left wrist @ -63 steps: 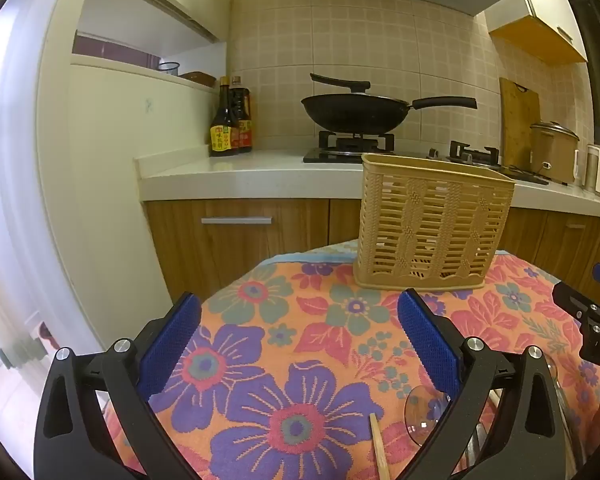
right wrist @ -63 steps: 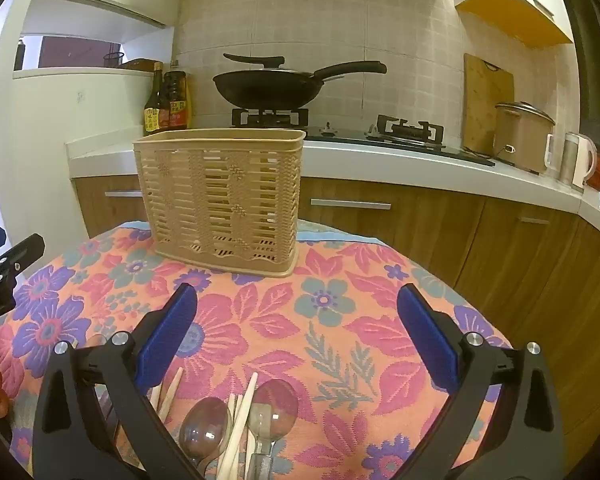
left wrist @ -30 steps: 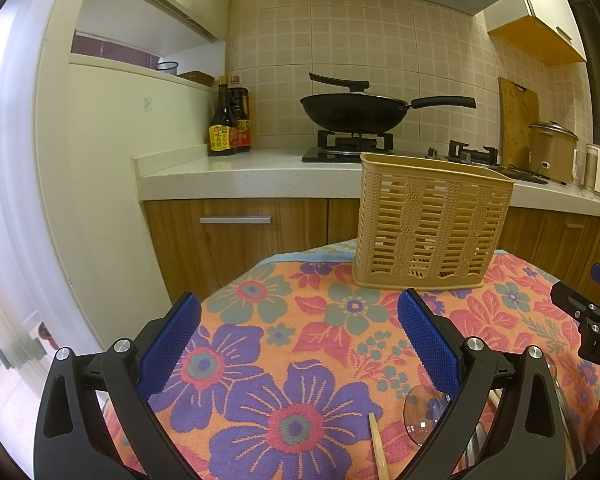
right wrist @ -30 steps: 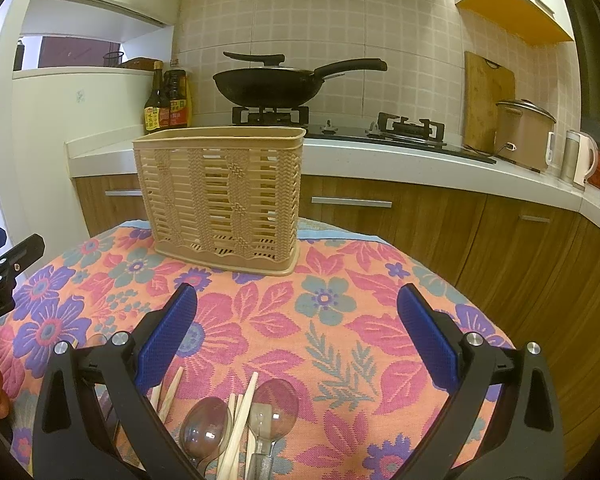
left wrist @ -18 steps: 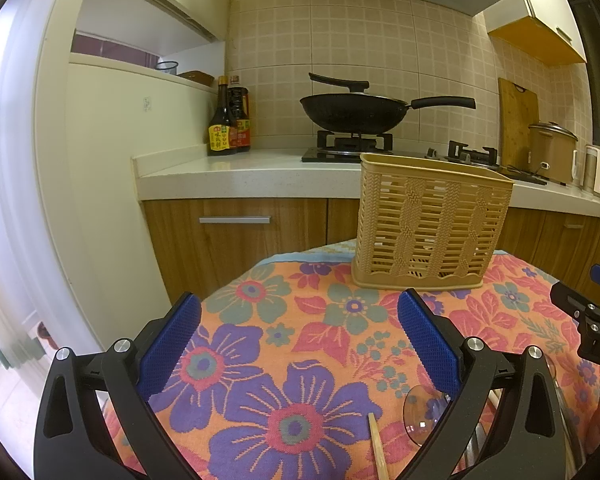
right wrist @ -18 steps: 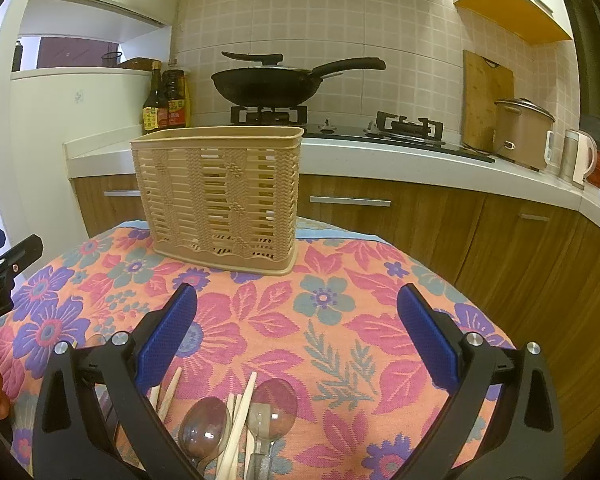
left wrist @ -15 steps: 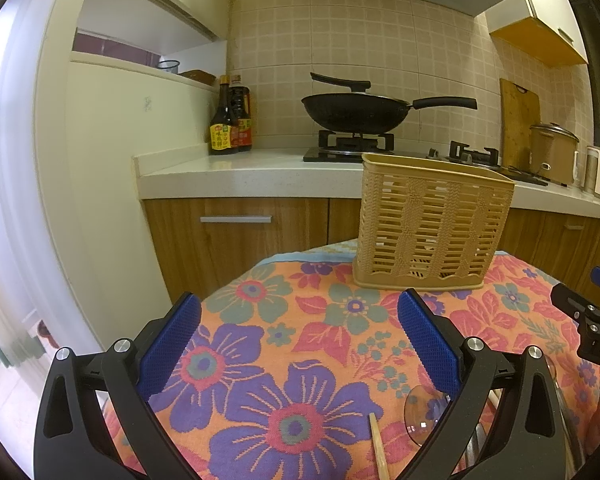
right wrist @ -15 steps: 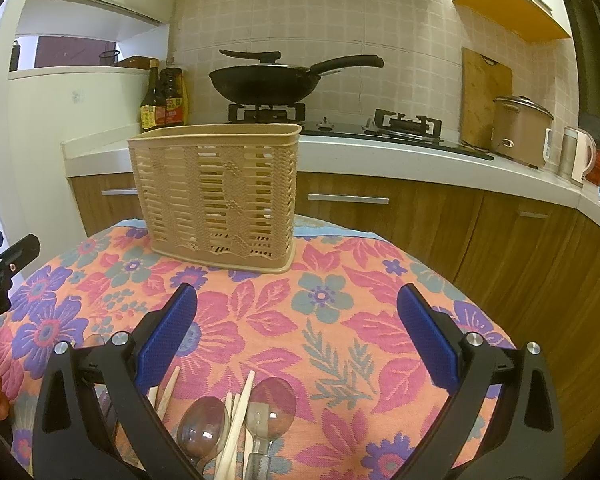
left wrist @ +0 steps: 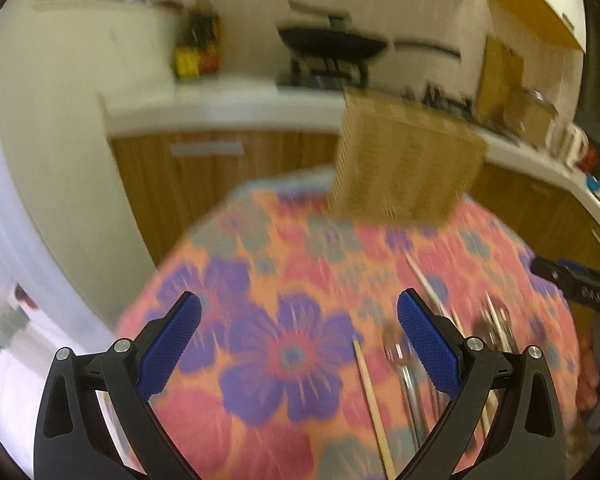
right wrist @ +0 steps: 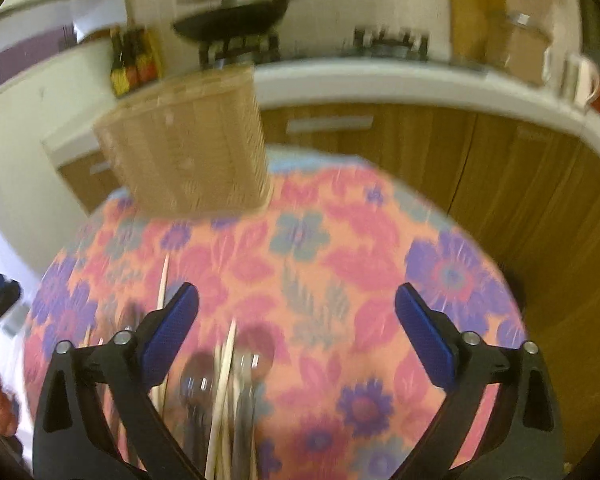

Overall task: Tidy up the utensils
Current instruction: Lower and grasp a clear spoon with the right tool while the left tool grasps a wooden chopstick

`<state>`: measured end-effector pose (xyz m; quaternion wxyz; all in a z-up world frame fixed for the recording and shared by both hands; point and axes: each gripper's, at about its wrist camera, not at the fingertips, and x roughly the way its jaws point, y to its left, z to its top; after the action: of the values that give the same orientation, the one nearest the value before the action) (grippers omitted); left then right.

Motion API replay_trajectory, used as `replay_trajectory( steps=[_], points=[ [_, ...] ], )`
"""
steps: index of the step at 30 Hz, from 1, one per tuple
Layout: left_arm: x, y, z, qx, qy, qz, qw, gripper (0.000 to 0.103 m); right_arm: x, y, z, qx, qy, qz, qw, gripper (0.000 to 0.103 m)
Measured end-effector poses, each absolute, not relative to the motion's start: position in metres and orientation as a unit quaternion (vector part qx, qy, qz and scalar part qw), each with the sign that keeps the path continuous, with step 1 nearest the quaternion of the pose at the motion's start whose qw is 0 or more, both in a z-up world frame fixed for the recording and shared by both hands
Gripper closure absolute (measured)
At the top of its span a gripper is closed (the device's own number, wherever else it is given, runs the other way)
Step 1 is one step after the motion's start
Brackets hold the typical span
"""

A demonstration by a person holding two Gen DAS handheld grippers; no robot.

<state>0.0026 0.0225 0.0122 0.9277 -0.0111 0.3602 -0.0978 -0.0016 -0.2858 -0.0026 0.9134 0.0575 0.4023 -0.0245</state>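
Observation:
A tan slatted utensil basket stands at the far side of the flowered tablecloth; it also shows in the right wrist view. Loose metal spoons and wooden chopsticks lie on the cloth near the front. One chopstick and spoons show in the left wrist view. My left gripper is open and empty above the cloth. My right gripper is open and empty, above the utensil pile. Both views are blurred.
A kitchen counter runs behind the table with a black wok on the stove, sauce bottles, a rice cooker and a kettle. A white wall stands to the left.
Both grippers have risen and tilted down toward the table, so more of the cloth and utensils show. Both stay open. The views are now motion-blurred.

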Motion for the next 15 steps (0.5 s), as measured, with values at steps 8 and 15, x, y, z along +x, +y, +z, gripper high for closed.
replay_trajectory(
  steps=[8,15],
  points=[
    [-0.009,0.017,-0.027,-0.018,0.474,-0.157,0.866,0.033,-0.015,-0.28,-0.037,0.061,0.559,0.038,0.826,0.065],
    [-0.005,0.014,-0.042,-0.034,0.511,-0.167,0.843,0.042,-0.017,-0.258,-0.049,0.042,0.574,0.063,0.815,0.074]
  ],
)
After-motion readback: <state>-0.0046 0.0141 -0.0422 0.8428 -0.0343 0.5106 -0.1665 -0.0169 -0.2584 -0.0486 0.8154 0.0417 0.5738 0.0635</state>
